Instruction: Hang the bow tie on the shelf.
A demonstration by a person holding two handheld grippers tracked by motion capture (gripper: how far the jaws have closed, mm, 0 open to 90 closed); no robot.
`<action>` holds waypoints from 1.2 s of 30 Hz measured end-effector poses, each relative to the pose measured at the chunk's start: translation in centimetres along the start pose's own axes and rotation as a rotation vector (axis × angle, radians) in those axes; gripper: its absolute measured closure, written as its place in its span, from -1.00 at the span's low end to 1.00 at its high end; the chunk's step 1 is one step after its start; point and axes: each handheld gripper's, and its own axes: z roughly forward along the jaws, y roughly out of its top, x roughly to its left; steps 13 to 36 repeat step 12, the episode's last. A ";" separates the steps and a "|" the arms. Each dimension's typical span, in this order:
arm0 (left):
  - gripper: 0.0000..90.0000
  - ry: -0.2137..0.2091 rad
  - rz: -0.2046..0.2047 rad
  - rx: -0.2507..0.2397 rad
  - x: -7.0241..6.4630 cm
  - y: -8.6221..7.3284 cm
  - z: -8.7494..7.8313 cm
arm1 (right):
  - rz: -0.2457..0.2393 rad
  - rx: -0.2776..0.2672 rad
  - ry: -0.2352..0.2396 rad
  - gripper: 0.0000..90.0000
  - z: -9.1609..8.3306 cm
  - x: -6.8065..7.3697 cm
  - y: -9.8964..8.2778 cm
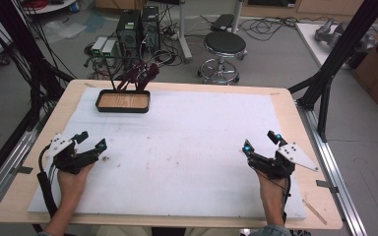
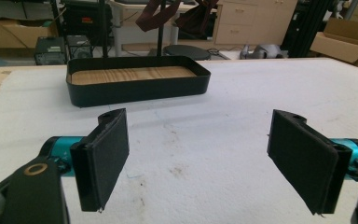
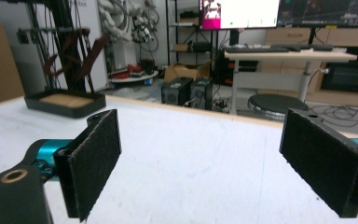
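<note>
My left gripper rests open near the table's front left, held by a hand, with nothing between its black pads. At the front right my right gripper is also open and empty, its pads wide apart. A black tray with a wooden floor stands at the back left of the white mat; dark red strips hang on thin black rods rising from it. In the left gripper view the tray lies straight ahead. The right gripper view has the tray far off at the left.
The white mat covers most of the wooden tabletop. A wooden stick lies on the bare wood at the front right corner. Beyond the table stand a stool, computer towers and black frame posts.
</note>
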 end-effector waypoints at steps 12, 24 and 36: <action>-0.54 0.001 0.005 0.003 0.0 0.0 0.0 | 0.007 0.017 0.006 -0.74 -0.3 0.2 -0.9; -0.54 0.001 0.005 0.003 0.0 0.0 0.0 | 0.007 0.017 0.006 -0.74 -0.3 0.2 -0.9; -0.54 0.001 0.005 0.003 0.0 0.0 0.0 | 0.007 0.017 0.006 -0.74 -0.3 0.2 -0.9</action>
